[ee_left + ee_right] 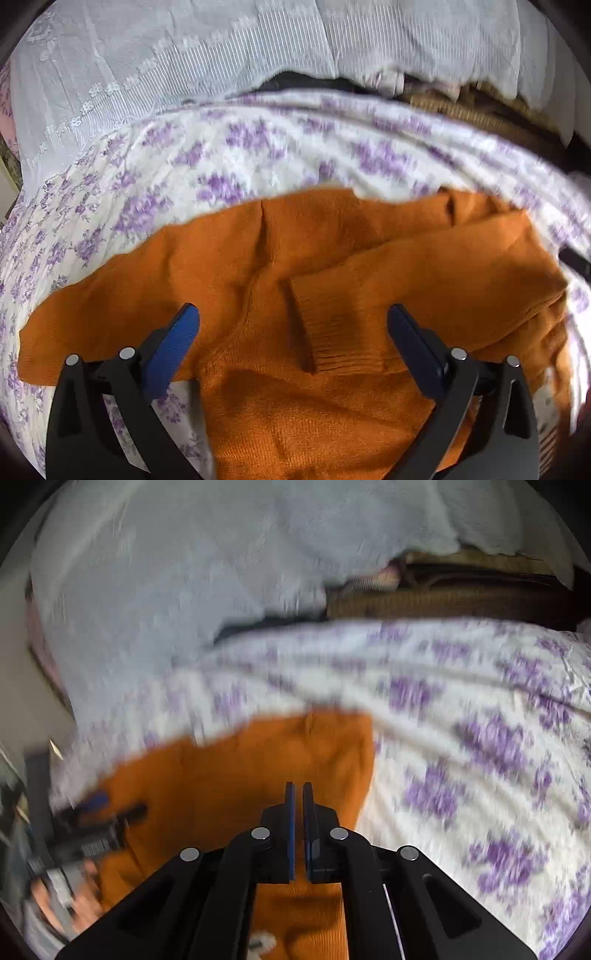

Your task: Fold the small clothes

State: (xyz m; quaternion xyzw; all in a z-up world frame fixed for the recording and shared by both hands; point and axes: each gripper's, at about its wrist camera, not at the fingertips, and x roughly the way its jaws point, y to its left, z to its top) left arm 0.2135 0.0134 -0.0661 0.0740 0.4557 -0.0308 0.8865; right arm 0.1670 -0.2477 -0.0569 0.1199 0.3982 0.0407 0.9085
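Note:
An orange knit sweater [332, 266] lies spread on a bedsheet with purple flowers [221, 155]. One sleeve with a ribbed cuff [332, 332] is folded across the body. My left gripper [293, 317] is open just above the sweater, its blue fingers either side of the cuff. In the right wrist view the sweater [240, 775] lies below my right gripper [297, 794], whose jaws are shut with nothing seen between them. The left gripper [99, 823] and the hand holding it show blurred at the far left.
A pale grey textured blanket [184, 55] covers the far side of the bed. A brown woven basket or headboard [443, 598] stands at the back right. The flowered sheet [480, 738] stretches to the right of the sweater.

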